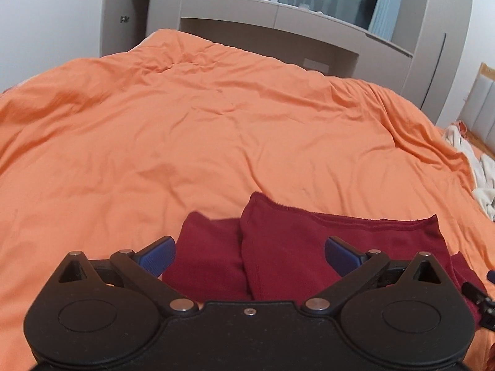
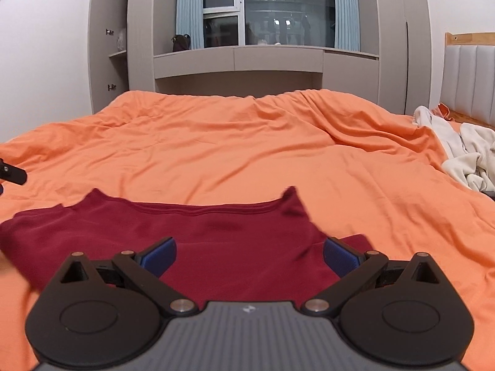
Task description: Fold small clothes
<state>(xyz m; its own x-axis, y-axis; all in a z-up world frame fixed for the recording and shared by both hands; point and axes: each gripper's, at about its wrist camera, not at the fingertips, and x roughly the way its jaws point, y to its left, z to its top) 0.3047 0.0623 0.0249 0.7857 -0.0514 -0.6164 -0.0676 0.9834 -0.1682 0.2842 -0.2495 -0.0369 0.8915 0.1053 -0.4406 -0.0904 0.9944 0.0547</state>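
Observation:
A dark red garment (image 1: 287, 247) lies folded on the orange bed cover (image 1: 216, 130), with a hem running along its far edge. My left gripper (image 1: 249, 255) hovers above its near part, jaws wide open, blue pads (image 1: 156, 258) clear of the cloth. In the right wrist view the same red garment (image 2: 191, 232) spreads flat, a corner sticking up at its far right. My right gripper (image 2: 249, 255) is also open above it, nothing between its pads (image 2: 340, 258). A black part of the left gripper (image 2: 10, 171) shows at the left edge.
A heap of cream-white clothes (image 2: 464, 151) lies at the right side of the bed. Behind the bed stand grey cabinets (image 2: 266, 61) under a window, and a padded headboard (image 2: 467, 80) is at the far right. The orange bed cover (image 2: 247, 142) stretches far ahead.

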